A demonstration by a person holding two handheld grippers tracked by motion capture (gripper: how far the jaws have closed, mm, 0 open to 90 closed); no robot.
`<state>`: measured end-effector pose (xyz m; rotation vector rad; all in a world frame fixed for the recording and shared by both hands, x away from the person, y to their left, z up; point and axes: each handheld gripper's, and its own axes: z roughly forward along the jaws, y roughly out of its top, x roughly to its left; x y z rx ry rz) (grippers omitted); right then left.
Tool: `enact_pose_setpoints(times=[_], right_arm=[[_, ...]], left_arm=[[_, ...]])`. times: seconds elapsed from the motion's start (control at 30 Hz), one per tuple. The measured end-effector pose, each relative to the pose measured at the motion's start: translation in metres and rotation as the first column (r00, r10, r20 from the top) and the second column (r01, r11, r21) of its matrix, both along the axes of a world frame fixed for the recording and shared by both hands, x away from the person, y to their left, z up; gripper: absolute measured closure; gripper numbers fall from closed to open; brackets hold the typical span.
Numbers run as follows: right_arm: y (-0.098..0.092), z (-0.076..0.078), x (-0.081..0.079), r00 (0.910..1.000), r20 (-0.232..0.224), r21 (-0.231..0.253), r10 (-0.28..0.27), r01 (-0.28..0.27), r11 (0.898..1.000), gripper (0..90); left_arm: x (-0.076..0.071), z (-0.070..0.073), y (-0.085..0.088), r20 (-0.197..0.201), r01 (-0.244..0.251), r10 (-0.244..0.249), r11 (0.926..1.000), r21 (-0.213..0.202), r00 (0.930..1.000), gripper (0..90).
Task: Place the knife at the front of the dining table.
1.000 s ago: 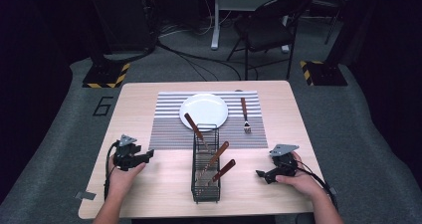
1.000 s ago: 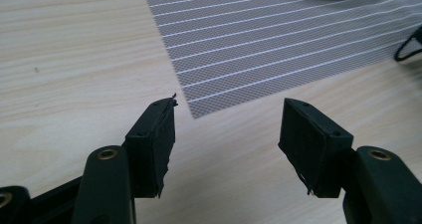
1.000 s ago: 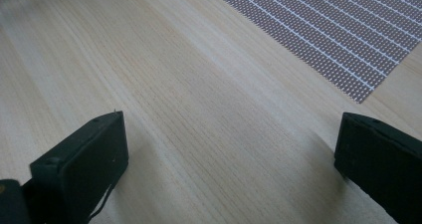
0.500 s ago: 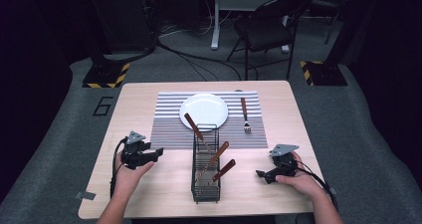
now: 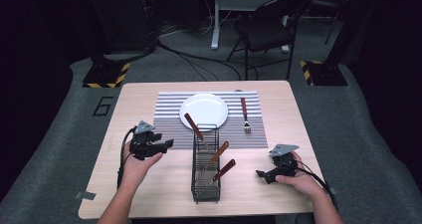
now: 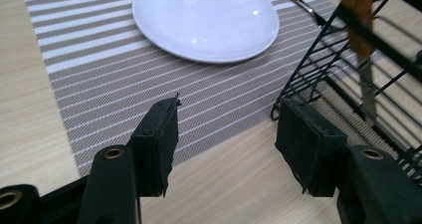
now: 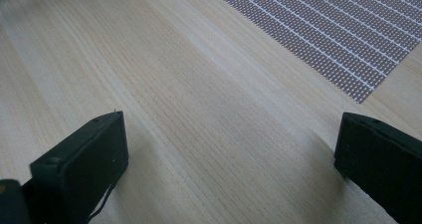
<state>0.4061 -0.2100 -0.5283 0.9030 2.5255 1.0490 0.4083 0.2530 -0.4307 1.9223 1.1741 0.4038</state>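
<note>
While I hold both grippers low over the pale wooden table [image 5: 149, 189], the grey-and-white striped placemat [image 5: 169, 119] lies across its far half with the round white plate [image 5: 204, 109] at its middle and a wooden-handled fork [image 5: 244, 115] just beside the plate. Near the front centre stands the black wire cutlery basket [image 5: 205, 171], holding three wooden-handled utensils [image 5: 219, 153] that lean out. My left gripper [image 5: 160, 145] faces the basket, jaws spread apart and empty, and my right gripper [image 5: 262, 174] rests on bare wood, jaws likewise wide and empty.
</note>
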Motion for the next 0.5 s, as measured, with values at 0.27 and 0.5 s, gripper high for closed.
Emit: enact_pose_setpoints(times=[0.27, 0.5], right_arm=[[0.000, 0.000, 0.000, 1.0000, -0.001, 0.001, 0.000, 0.000, 1.000, 0.0], [0.000, 0.000, 0.000, 1.0000, 0.000, 0.001, 0.000, 0.000, 1.000, 0.0]], left_arm=[[0.006, 0.011, -0.019, 0.014, 0.052, -0.052, 0.9987, 0.002, 0.9986, 41.3], [0.008, 0.021, -0.031, 0.028, 0.074, -0.074, 0.9972, -0.012, 0.9969, 41.5]])
